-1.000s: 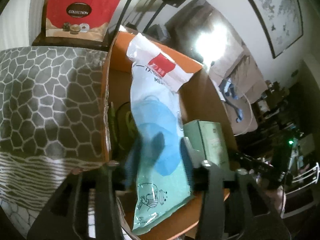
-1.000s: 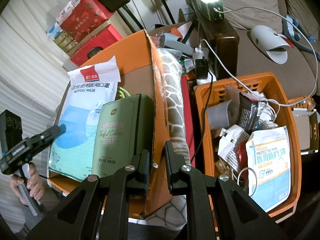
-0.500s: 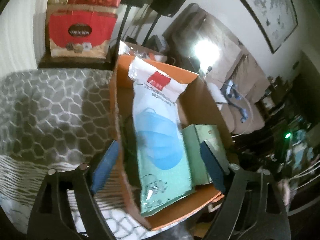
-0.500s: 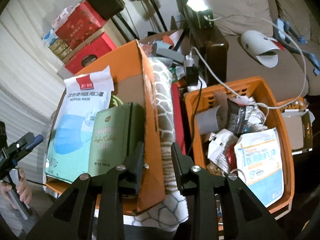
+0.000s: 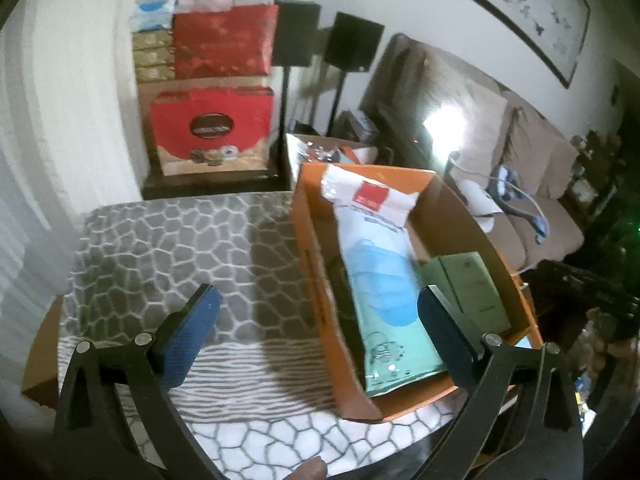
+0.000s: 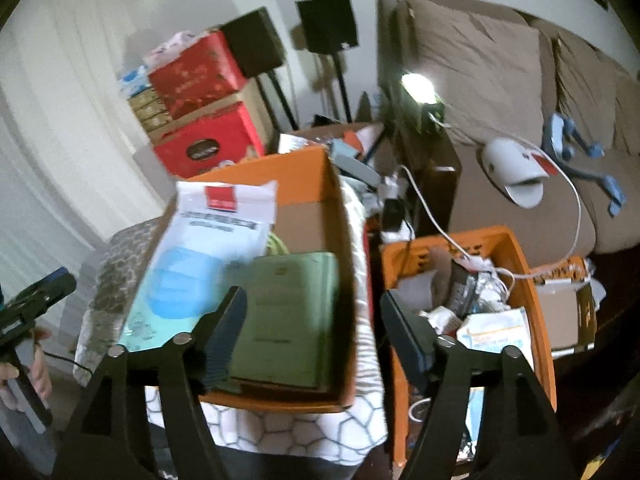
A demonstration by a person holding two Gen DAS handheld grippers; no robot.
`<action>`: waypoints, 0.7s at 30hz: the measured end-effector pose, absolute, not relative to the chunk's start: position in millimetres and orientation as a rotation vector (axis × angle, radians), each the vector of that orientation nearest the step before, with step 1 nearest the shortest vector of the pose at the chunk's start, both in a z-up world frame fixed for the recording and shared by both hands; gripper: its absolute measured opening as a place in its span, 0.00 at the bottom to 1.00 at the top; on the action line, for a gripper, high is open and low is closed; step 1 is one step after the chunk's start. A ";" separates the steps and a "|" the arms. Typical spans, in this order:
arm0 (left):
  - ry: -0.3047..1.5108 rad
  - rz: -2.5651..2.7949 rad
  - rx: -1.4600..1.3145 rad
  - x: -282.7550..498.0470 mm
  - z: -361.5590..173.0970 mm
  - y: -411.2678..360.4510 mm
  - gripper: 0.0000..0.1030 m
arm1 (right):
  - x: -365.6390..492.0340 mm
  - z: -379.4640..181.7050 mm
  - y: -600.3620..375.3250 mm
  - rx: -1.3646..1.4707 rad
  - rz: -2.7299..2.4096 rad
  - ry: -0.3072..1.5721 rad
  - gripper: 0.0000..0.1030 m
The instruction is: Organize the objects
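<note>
now both grippers, left gripper and right gripper, are spreading empty, leaving mask pack and green box lying side by side in the orange box, mid-frame.

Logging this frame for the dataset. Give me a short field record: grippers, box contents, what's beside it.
left gripper: jaws opening, nothing between them
right gripper: jaws opening, nothing gripped
orange cardboard box: on patterned cloth
box contents: medical mask pack, green box beside it
orange plastic basket: right of the cardboard box, full of mixed packets
background: red gift boxes, sofa
</note>
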State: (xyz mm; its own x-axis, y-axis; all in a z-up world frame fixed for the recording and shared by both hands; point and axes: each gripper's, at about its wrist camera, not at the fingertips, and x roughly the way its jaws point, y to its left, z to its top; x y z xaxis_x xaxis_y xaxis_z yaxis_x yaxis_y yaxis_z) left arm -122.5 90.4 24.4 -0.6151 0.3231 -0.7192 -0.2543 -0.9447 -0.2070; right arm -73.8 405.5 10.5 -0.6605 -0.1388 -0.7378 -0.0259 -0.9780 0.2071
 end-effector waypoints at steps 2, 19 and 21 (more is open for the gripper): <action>-0.123 2.579 -1.165 -119.4 25.4 85.3 0.96 | -70.5 14.5 392.5 1.234 -2.788 -0.284 0.75; -0.104 2.753 -1.142 -80.4 25.8 44.1 1.00 | -41.1 11.1 295.3 1.097 -2.851 -0.062 1.00; -0.076 2.782 -1.124 -74.3 24.2 41.1 1.00 | -36.9 9.1 288.1 1.088 -2.872 -0.063 1.00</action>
